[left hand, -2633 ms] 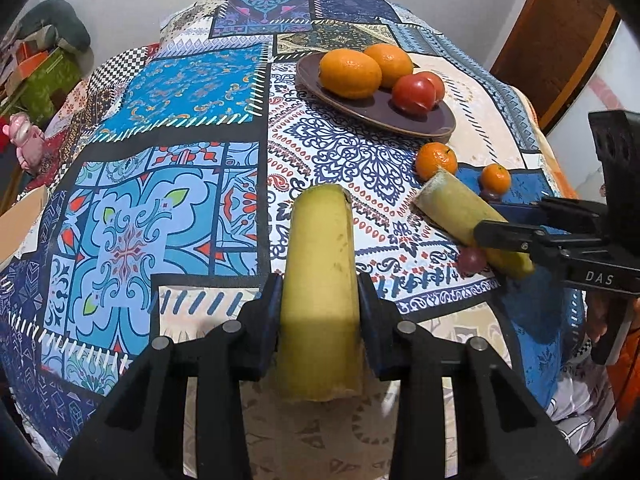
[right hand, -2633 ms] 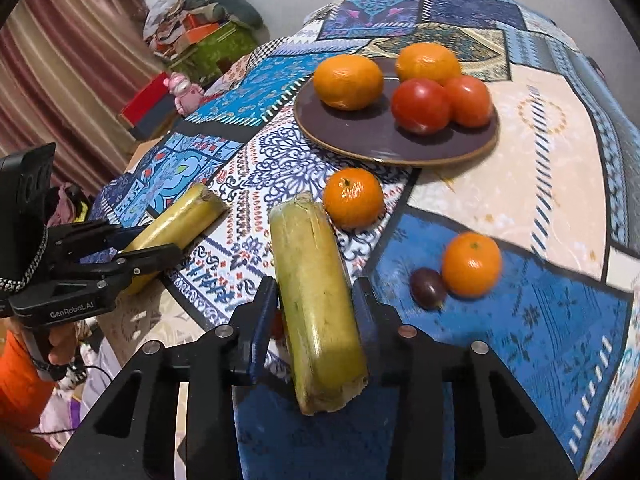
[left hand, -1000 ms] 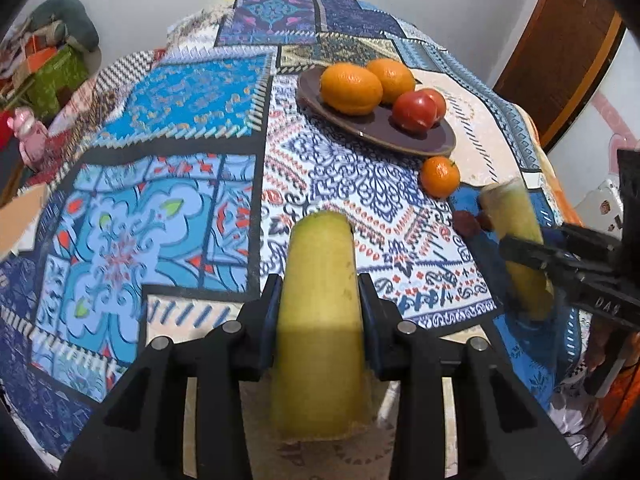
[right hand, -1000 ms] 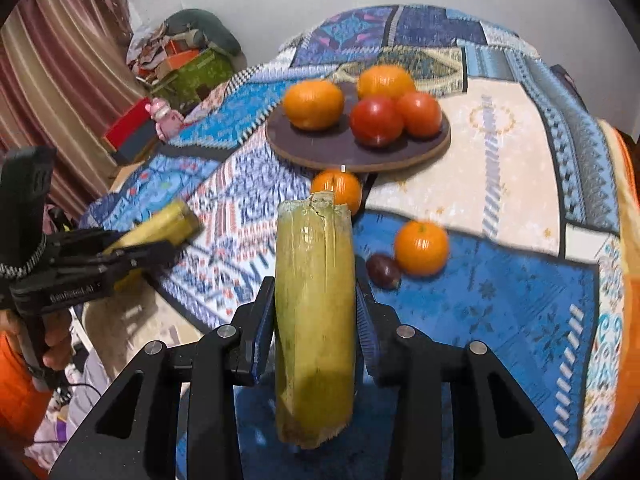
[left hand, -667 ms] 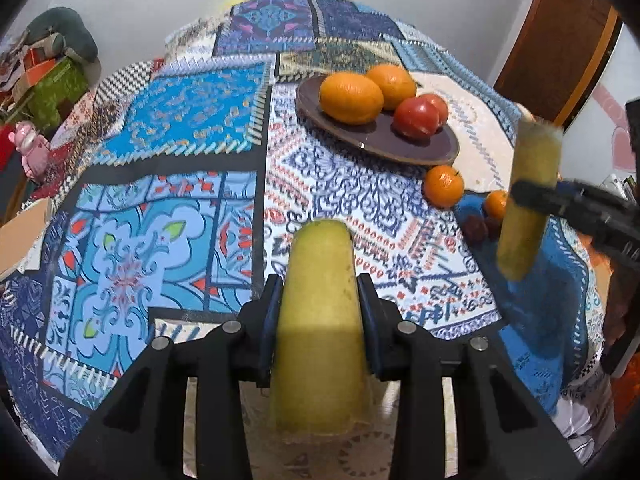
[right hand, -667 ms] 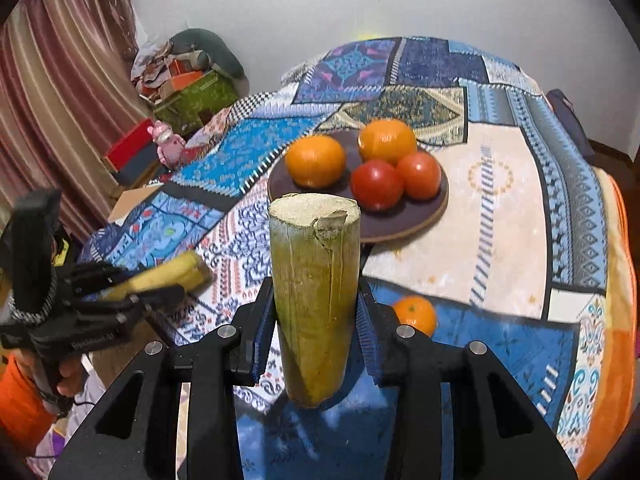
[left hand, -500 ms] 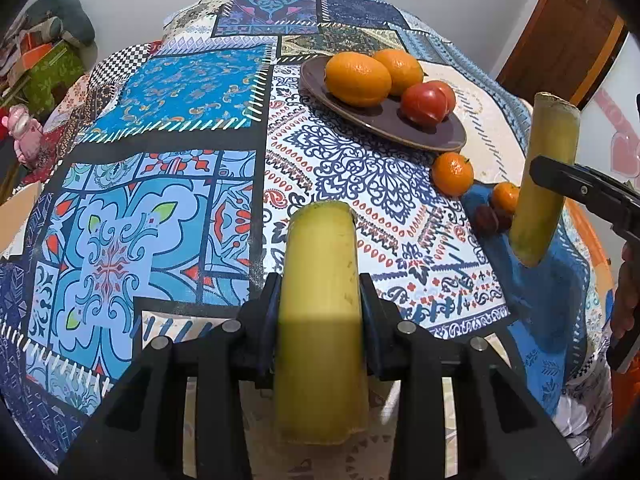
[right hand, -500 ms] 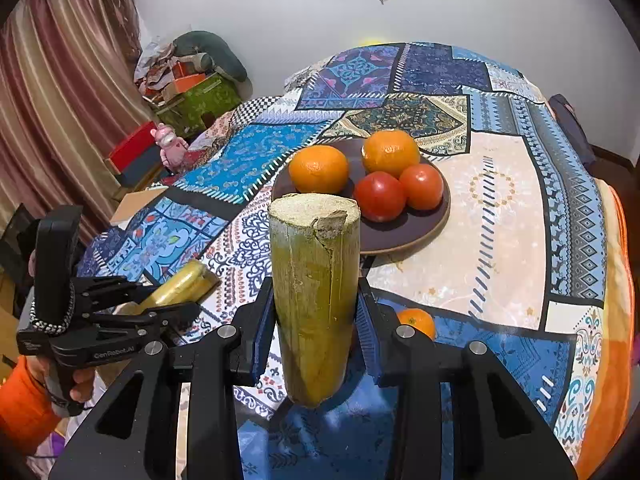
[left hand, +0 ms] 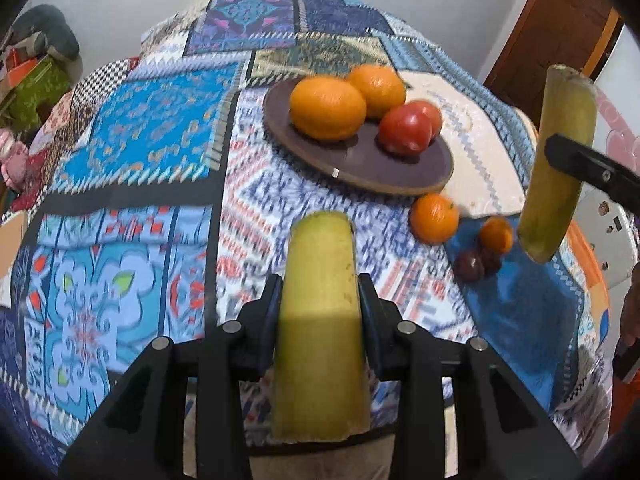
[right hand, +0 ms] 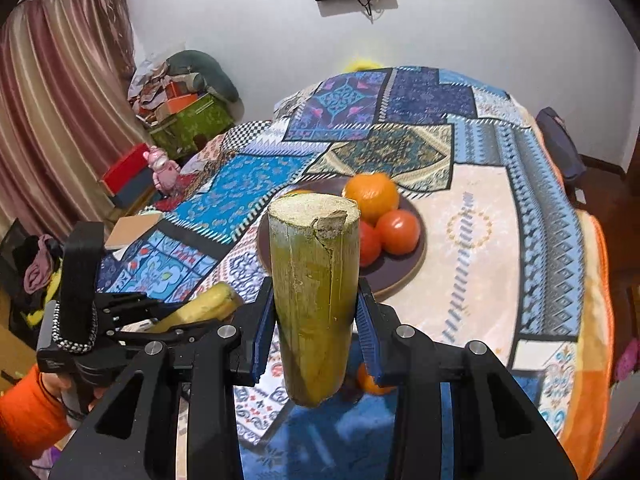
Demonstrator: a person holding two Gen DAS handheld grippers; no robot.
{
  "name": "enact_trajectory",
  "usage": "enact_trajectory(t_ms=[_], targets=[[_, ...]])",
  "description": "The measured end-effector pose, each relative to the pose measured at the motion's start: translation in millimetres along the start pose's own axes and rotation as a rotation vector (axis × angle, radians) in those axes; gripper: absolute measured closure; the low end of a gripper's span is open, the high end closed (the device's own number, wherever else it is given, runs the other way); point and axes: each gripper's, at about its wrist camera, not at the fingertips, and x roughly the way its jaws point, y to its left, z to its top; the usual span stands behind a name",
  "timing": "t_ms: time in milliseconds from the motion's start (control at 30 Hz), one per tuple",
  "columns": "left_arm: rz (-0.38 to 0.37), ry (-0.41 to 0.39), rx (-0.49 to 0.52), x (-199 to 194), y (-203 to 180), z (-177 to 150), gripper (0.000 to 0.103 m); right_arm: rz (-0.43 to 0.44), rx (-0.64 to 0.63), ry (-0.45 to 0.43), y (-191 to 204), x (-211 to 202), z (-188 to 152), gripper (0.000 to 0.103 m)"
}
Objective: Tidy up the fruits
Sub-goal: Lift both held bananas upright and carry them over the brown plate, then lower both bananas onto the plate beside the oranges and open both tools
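My left gripper (left hand: 320, 300) is shut on a yellow-green cane piece (left hand: 320, 320), held above the near table edge. My right gripper (right hand: 316, 316) is shut on a second, greener cane piece (right hand: 314, 288), held upright in the air; it also shows in the left wrist view (left hand: 558, 176) at far right. A dark round plate (left hand: 376, 164) holds two oranges (left hand: 328, 106) and two red tomatoes (left hand: 406, 128). Two small tangerines (left hand: 434, 218) and dark plums (left hand: 468, 266) lie on the cloth near the plate.
A patchwork cloth (left hand: 132, 148) covers the table. The left gripper and the hand holding it show in the right wrist view (right hand: 80, 320). Boxes, a pink toy (right hand: 160, 166) and curtains stand beyond the table's left side. A wooden door (left hand: 560, 28) is at back right.
My right gripper has lifted its cane piece off the table and turned it upright. The left gripper stays shut on its piece and has shifted slightly closer to the plate.
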Motion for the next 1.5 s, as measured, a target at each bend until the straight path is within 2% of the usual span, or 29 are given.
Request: enact_trajectory(t_ms=[233, 567, 833, 1200, 1333, 1500], targets=[[0.031, -0.054, 0.047, -8, -9, 24, 0.066, -0.004, -0.009, -0.011, -7, 6, 14, 0.068], [0.061, -0.133, 0.029, -27, 2, 59, 0.066, 0.011, -0.036, 0.004, -7, 33, 37, 0.068], [0.060, -0.176, 0.015, -23, 4, 89, 0.066, 0.030, -0.046, 0.043, -8, 64, 61, 0.068], [0.025, -0.187, -0.012, 1, 1, 123, 0.066, 0.053, -0.046, 0.102, -8, 105, 81, 0.068], [0.044, -0.180, -0.001, 14, 1, 130, 0.067, 0.030, -0.070, 0.103, -6, 110, 81, 0.068], [0.050, -0.161, -0.016, 27, 7, 132, 0.067, 0.042, -0.062, 0.145, -13, 123, 75, 0.068]])
